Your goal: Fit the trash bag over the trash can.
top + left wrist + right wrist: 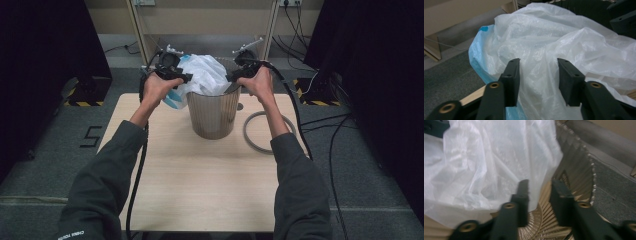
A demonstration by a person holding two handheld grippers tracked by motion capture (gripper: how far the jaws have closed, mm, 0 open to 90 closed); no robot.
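Item: white plastic bag (206, 75), thin and crumpled, bunched in and above the mouth of the ribbed bin (213, 114), which stands on the far middle of the wooden table (200, 185); a blue edge hangs over the bin's left side. My left gripper (538, 75): at the bag's left, jaws partly open, film lying between them, not pinched. My right gripper (539, 197): at the bin's right rim, jaws partly open, bag edge beside one jaw. Grey ring (266, 131): flat, right of the bin.
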